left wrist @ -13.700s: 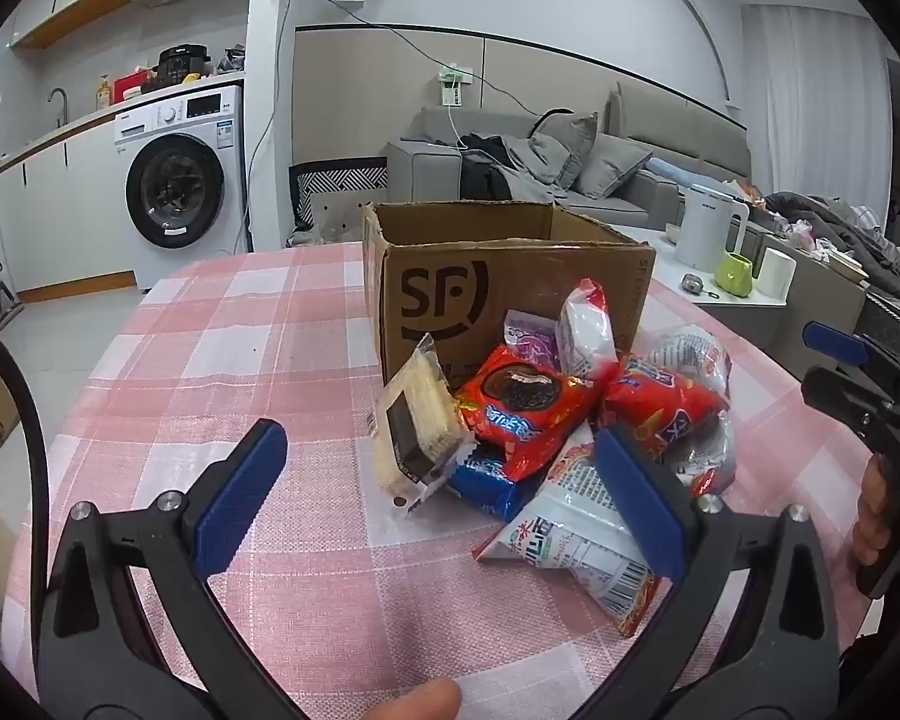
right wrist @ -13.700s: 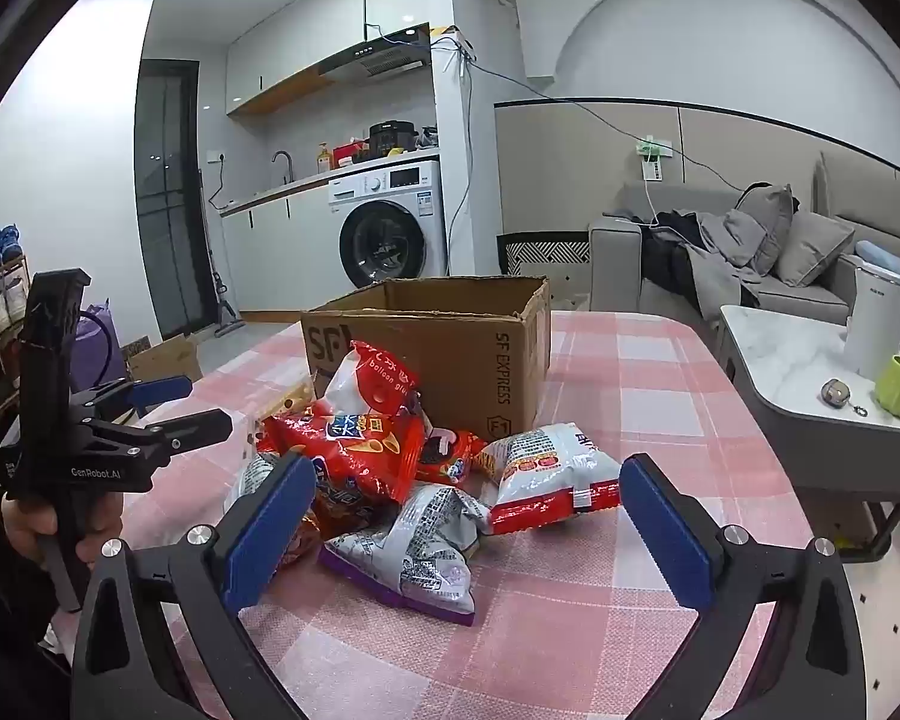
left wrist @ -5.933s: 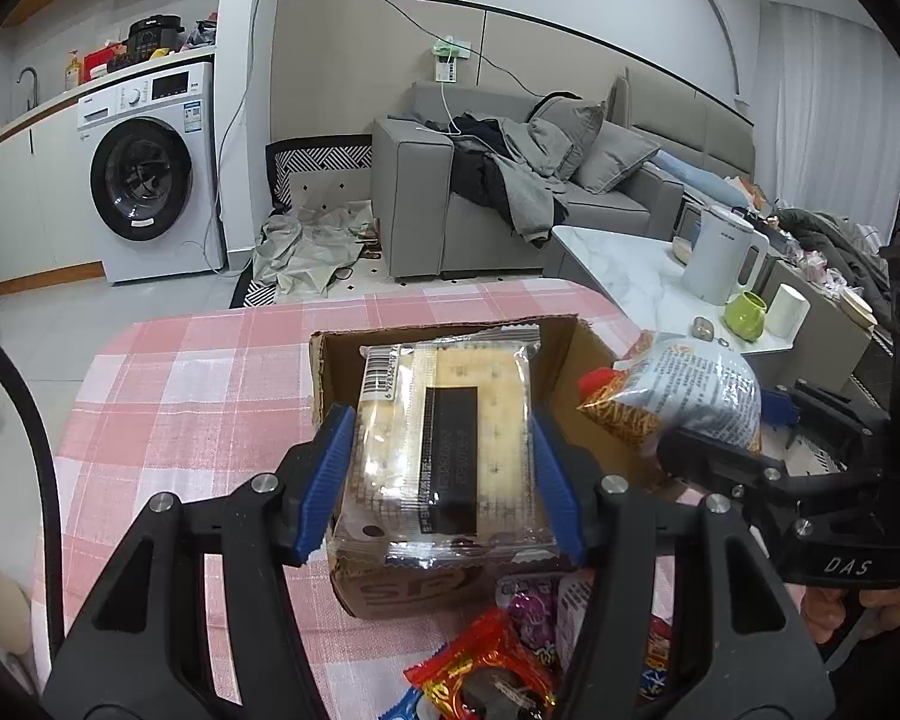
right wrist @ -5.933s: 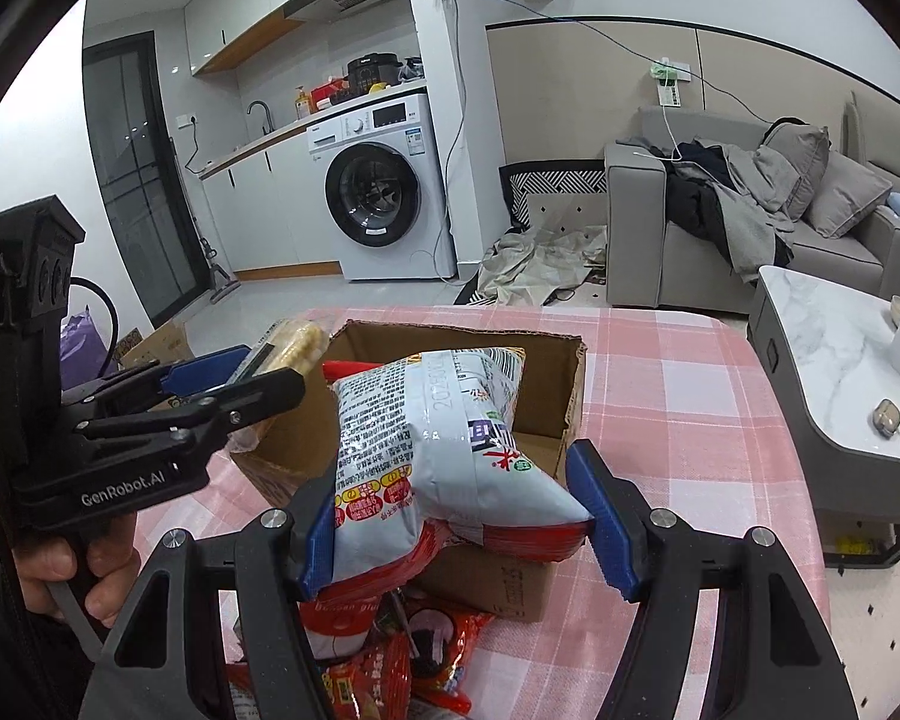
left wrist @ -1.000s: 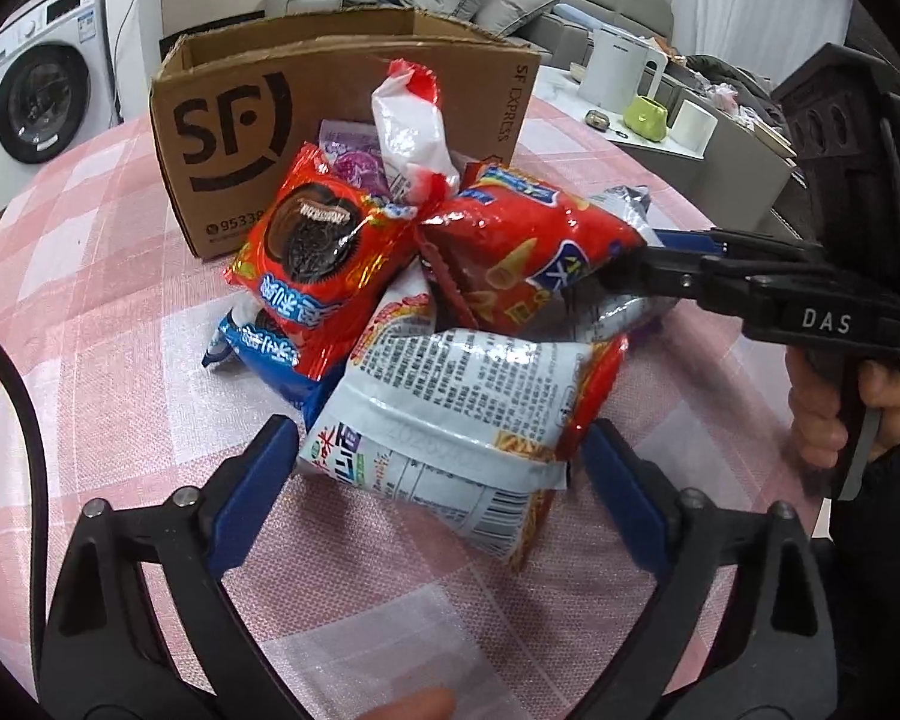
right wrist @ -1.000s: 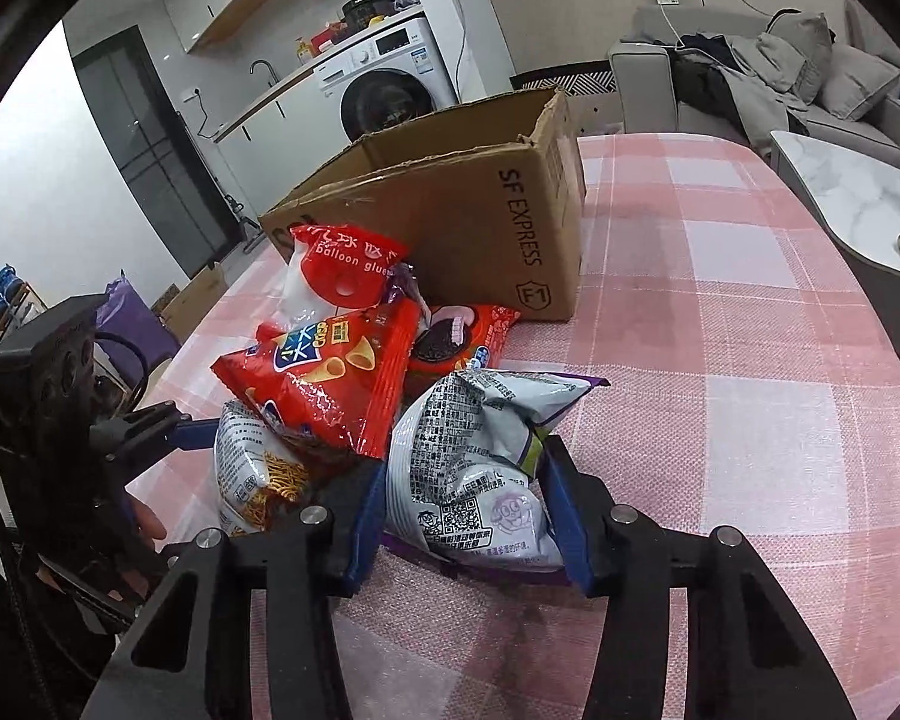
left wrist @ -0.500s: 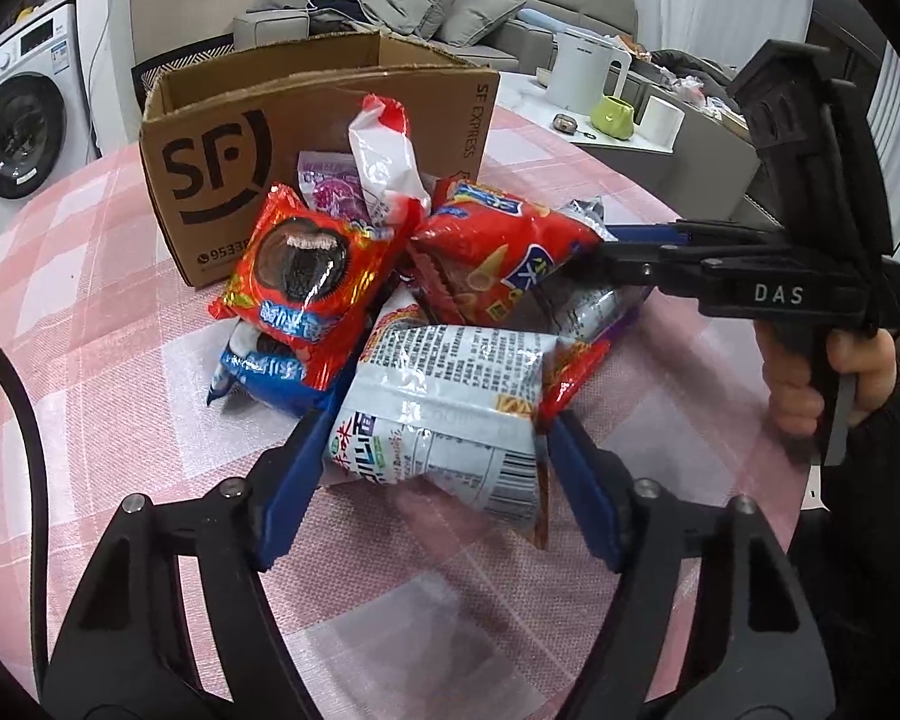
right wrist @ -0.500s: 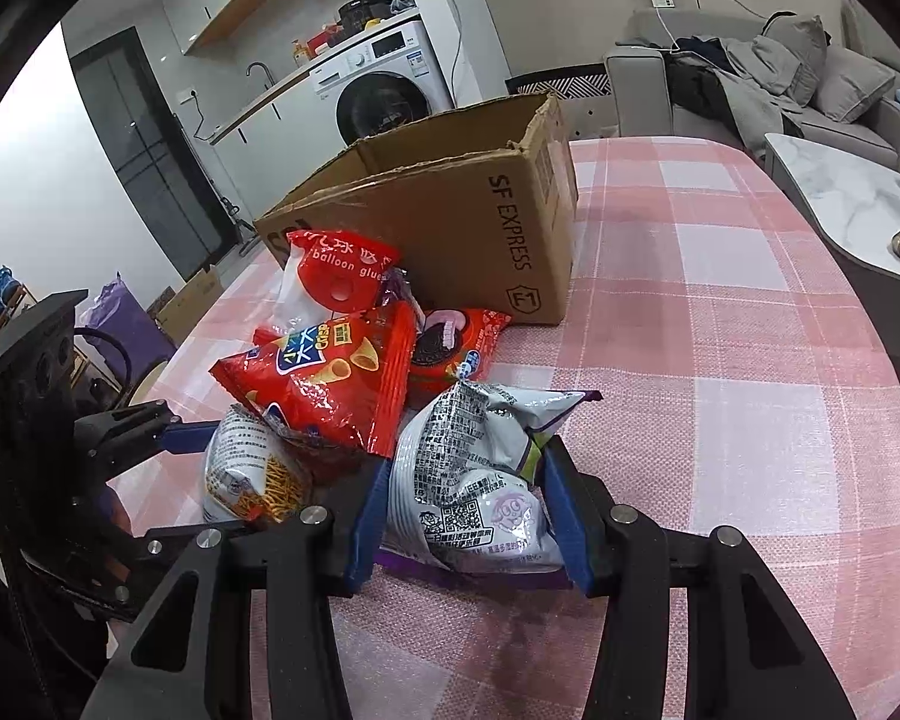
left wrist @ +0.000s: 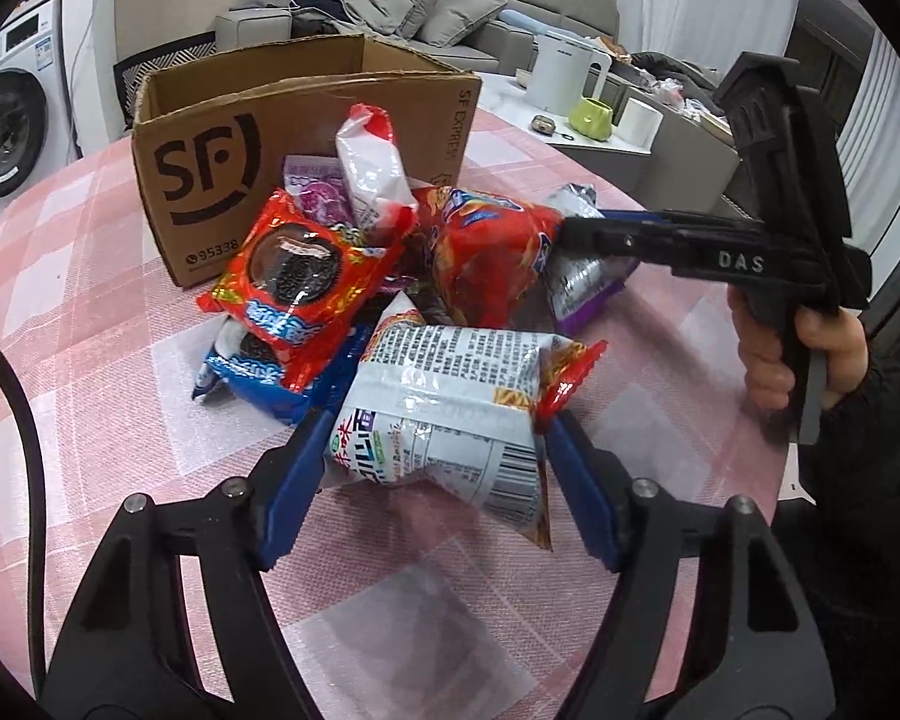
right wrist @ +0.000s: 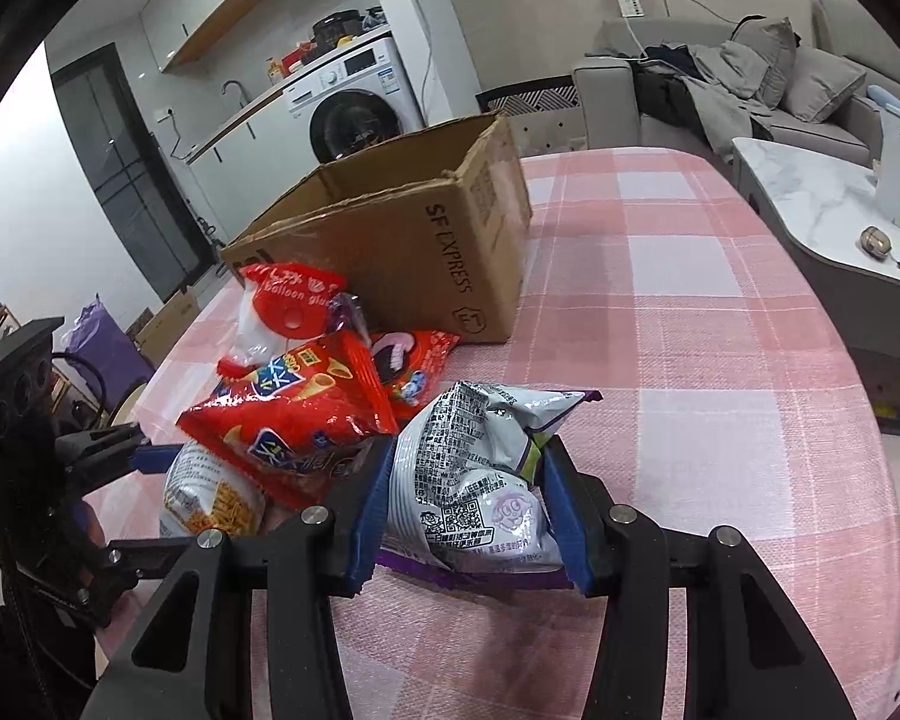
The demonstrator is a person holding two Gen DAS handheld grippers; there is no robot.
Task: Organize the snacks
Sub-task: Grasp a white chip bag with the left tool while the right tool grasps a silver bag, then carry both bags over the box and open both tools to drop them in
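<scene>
A snack pile lies on the pink checked table in front of an open cardboard box [left wrist: 306,138] [right wrist: 402,252]. My left gripper [left wrist: 435,474] is shut on a white bag with red ends [left wrist: 444,396], its pads pressing both sides. My right gripper [right wrist: 468,516] is shut on a silver-and-purple bag [right wrist: 474,480], and reaches into the left wrist view from the right. Still in the pile are a red cookie pack [left wrist: 300,282], a blue cookie pack [left wrist: 252,372], a red corn-snack bag [left wrist: 486,240] [right wrist: 294,420] and a white-and-red bag [left wrist: 369,174] [right wrist: 276,312].
A marble side table [right wrist: 810,204] with a white kettle [left wrist: 564,69] and a green cup [left wrist: 594,117] stands to the right of the table. A grey sofa [left wrist: 426,6] and a washing machine [right wrist: 354,114] are behind. Bare tablecloth [right wrist: 690,360] lies right of the box.
My left jaws have closed from wide open onto the white bag and raised it slightly. The right gripper keeps its hold on the silver-and-purple bag.
</scene>
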